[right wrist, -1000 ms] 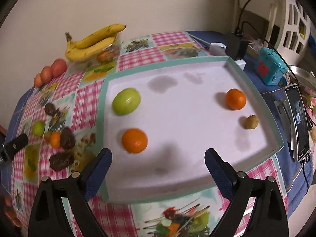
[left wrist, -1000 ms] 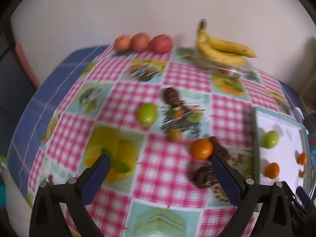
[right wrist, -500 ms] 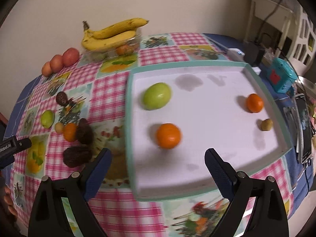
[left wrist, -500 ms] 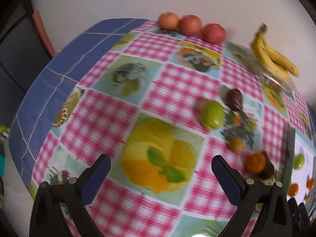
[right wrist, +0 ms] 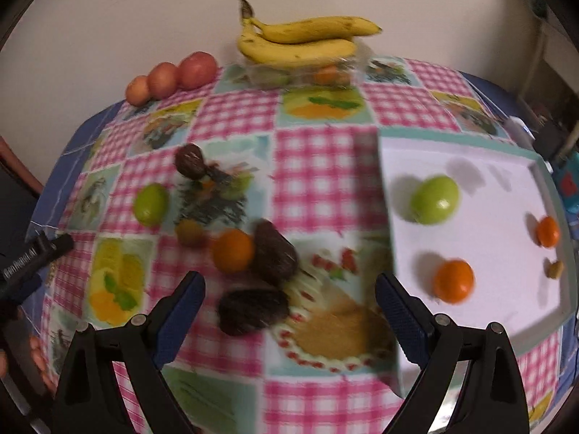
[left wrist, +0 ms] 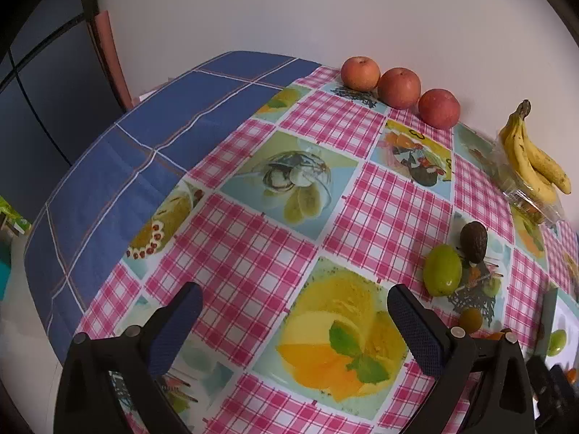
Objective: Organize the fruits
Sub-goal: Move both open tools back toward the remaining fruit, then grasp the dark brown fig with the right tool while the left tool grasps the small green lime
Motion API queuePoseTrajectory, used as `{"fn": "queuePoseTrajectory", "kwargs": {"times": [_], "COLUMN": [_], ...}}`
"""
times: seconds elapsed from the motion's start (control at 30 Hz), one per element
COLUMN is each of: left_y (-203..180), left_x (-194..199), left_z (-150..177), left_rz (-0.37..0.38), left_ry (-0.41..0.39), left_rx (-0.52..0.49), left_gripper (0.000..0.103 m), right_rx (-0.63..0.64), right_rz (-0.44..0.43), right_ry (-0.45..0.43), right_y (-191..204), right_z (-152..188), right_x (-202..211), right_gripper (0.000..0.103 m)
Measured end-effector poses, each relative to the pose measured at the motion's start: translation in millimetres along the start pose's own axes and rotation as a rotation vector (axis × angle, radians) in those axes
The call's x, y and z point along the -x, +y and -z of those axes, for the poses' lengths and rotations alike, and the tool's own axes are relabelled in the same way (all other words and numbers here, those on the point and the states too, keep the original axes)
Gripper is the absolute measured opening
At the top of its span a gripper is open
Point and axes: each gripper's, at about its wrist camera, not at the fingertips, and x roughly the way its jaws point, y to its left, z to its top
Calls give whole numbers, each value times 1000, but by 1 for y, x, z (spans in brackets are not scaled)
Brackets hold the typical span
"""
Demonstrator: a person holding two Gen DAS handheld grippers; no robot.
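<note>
My right gripper point(right wrist: 289, 303) is open and empty, hovering over two dark avocados point(right wrist: 253, 311) point(right wrist: 275, 253) and an orange point(right wrist: 231, 249) on the checked tablecloth. A white tray point(right wrist: 481, 166) to the right holds a green fruit point(right wrist: 434, 199), two oranges point(right wrist: 454, 280) point(right wrist: 548, 231) and a small brown fruit point(right wrist: 555, 269). My left gripper point(left wrist: 293, 318) is open and empty over the cloth's left part. A green fruit point(left wrist: 442, 269), an avocado point(left wrist: 474, 240) and a small brown fruit point(left wrist: 470, 319) lie to its right.
Three red apples point(left wrist: 400, 86) and a banana bunch point(left wrist: 532, 159) on a clear plastic box sit along the back wall. The table's blue cloth edge point(left wrist: 126, 166) falls off at the left. Gadgets and cables point(right wrist: 564, 181) lie right of the tray.
My left gripper has swung left, away from the loose fruits. My right gripper has swung left from over the tray to over the avocados and orange. Both stayed open.
</note>
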Motion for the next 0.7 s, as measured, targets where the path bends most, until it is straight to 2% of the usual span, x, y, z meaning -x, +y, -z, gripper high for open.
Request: {"fn": "queuePoseTrajectory", "kwargs": {"times": [0.17, 0.27, 0.43, 0.6, 0.7], "left_y": [-2, -6, -12, -26, -36], "left_x": [-3, -4, -5, -4, -2], "left_z": [-4, -3, -2, 1, 3], "left_rz": [-1, -1, 27, 53, 79], "left_ry": [-1, -2, 1, 3, 13], "left_rx": [15, 13, 26, -16, -42], "left_gripper": [103, 103, 103, 103, 103], "right_rx": [68, 78, 65, 35, 11], "right_rz": [-1, -14, -18, -57, -88], "right_ry": [-40, -18, -25, -50, -31], "right_y": [10, 7, -7, -19, -22], "right_z": [-14, -17, -23, -30, -29], "right_x": [1, -8, -7, -4, -8], "right_gripper": [95, 95, 95, 95, 95]}}
